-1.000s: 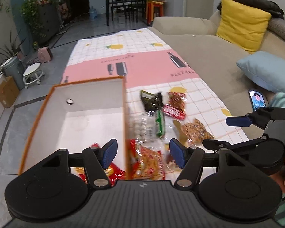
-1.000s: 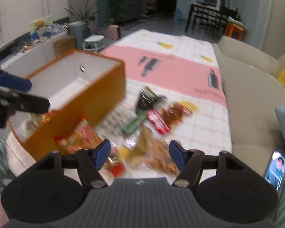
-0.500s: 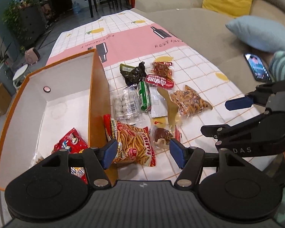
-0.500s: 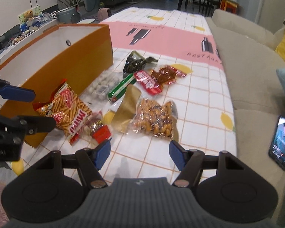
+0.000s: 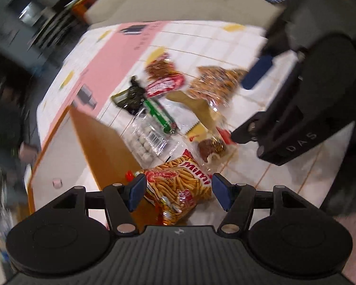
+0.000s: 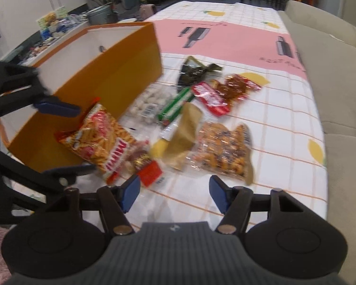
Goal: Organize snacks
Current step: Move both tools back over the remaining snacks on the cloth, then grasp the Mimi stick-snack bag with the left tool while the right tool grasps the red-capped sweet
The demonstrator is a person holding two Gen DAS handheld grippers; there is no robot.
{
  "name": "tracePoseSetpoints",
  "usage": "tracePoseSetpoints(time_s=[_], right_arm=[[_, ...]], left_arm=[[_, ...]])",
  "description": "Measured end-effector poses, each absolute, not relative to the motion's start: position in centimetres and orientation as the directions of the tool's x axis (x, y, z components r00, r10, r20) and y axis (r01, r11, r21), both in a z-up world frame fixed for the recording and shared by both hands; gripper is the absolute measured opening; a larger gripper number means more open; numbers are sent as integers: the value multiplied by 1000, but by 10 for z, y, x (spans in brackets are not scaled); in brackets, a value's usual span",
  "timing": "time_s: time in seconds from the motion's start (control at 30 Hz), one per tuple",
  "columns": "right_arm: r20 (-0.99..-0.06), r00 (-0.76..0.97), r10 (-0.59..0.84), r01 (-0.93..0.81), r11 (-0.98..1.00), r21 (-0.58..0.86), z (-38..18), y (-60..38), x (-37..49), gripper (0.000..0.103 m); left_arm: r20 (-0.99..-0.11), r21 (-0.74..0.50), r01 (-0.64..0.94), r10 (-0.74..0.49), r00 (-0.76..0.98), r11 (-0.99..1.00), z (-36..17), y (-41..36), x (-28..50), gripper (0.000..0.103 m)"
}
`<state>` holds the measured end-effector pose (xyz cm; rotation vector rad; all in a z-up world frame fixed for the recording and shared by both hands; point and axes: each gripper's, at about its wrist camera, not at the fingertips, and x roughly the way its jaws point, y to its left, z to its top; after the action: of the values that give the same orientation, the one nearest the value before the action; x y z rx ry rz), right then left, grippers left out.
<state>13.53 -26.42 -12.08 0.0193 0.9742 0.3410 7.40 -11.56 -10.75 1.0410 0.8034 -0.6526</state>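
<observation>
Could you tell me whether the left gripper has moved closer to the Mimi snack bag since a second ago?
Yes. In the left wrist view the left gripper has dropped toward the Mimi bag, which now sits between its open fingers beside the orange box.

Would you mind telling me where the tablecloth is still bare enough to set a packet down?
Bare patches: the pink band beyond the snacks, and the checked strip between the nut bag and the sofa. It is crowded from the orange box to that bag, packets overlapping.
</observation>
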Motion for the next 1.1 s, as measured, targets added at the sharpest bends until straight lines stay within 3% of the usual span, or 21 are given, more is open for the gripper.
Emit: tracePoseSetpoints(time_s=[0.37, 0.73, 1.03, 1.1], right_arm=[[-808, 462, 365, -385, 903, 188, -132, -237, 154, 53], [-816, 434, 381, -380, 899, 217, -145, -233, 166, 28], [-833, 420, 361, -342, 913, 223, -143, -240, 158, 25], [-835, 417, 359, -330, 916, 229, -143, -243, 156, 25]], left_arm=[[-850, 527, 849, -24, 526, -43, -129, -125, 91, 81], [-863, 494, 856, 31, 504, -152, -144, -132, 102, 82], [-878, 444, 858, 68, 474, -259, -147, -135, 100, 82], [-886, 415, 865, 91, 455, -283, -147, -136, 100, 87]])
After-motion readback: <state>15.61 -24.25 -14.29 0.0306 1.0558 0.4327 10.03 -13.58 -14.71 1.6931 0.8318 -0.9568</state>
